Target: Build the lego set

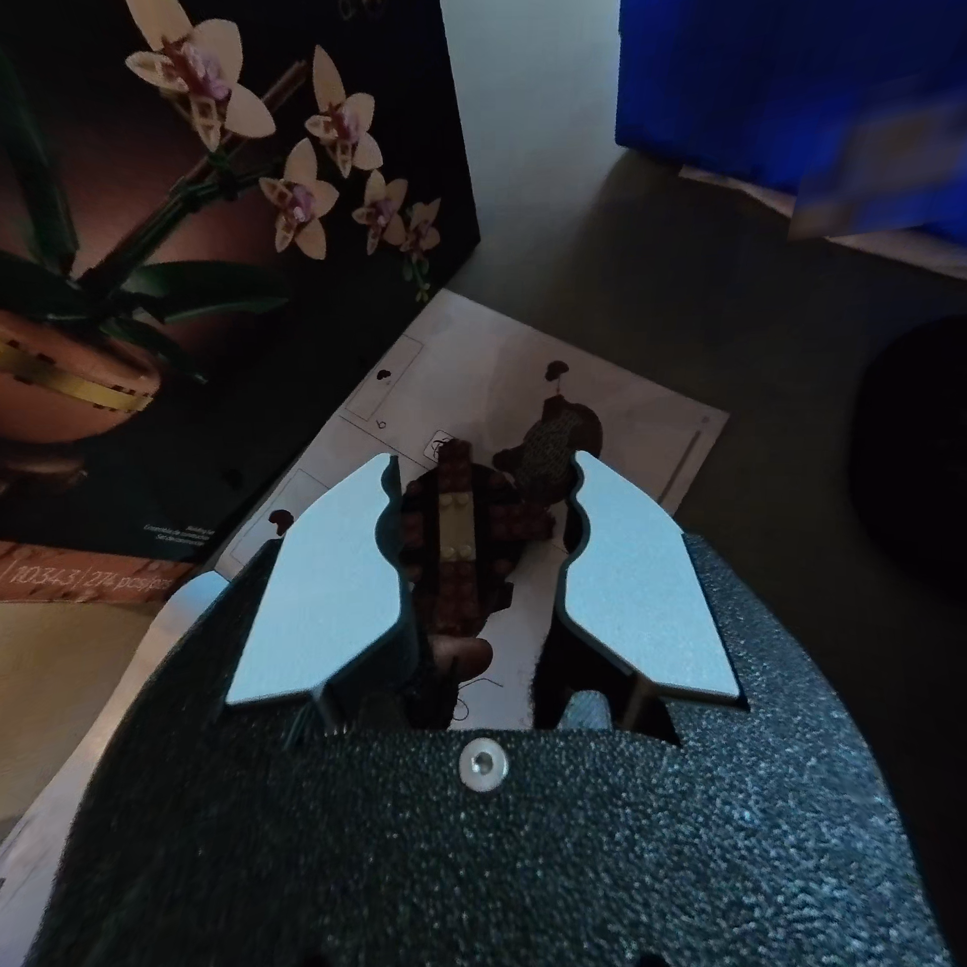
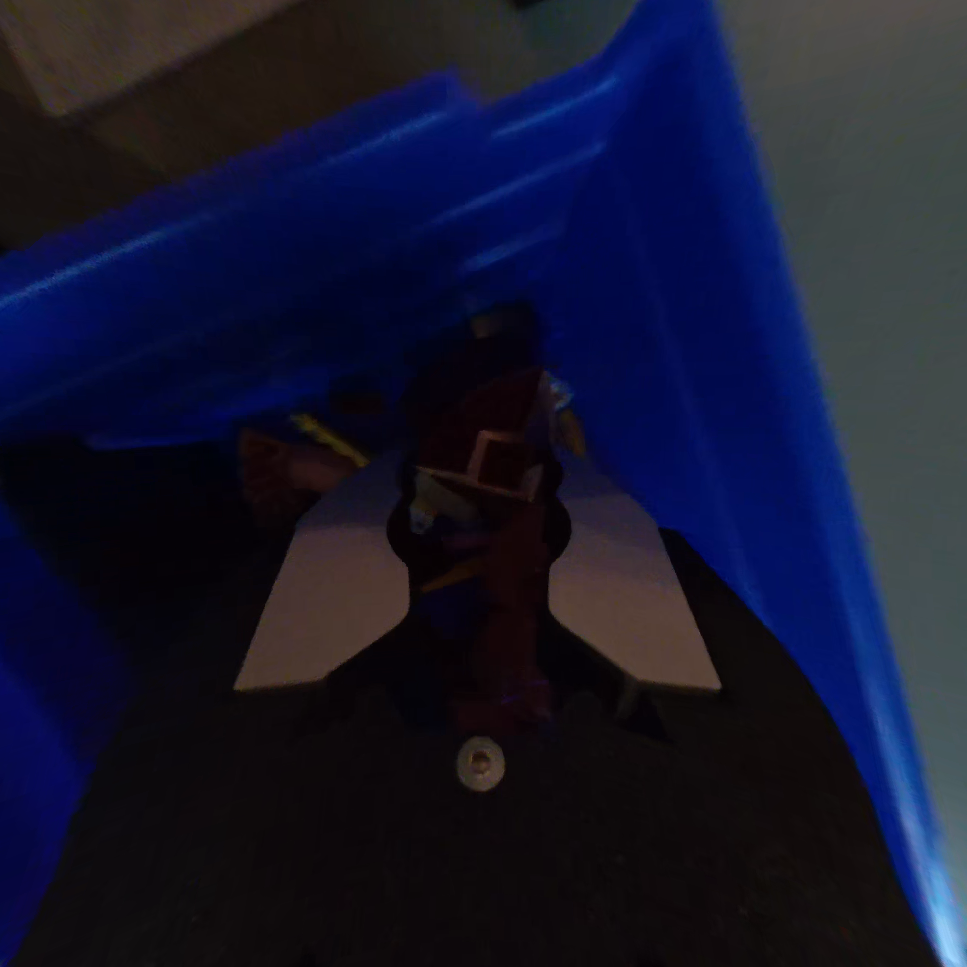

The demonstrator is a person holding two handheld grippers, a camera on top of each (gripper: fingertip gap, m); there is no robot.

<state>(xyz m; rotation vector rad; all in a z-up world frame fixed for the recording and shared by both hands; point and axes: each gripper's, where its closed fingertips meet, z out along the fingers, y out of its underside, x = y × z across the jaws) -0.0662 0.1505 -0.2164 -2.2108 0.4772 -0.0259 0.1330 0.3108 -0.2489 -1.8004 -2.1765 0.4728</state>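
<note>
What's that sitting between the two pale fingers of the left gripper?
A brown brick build with a tan strip, resting on an instruction sheet, seen in the left wrist view.

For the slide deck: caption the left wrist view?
Open left gripper above a brown brick assembly on an instruction sheet.

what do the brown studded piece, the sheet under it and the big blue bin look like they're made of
Brown studded piece: hard moulded plastic bricks by the look, with round studs and a slight sheen. Sheet: matte white printed paper, thin, lying flat. Blue bin: probably glossy moulded plastic, given the streaky highlights on its ridged walls, though blur leaves this open.
</note>
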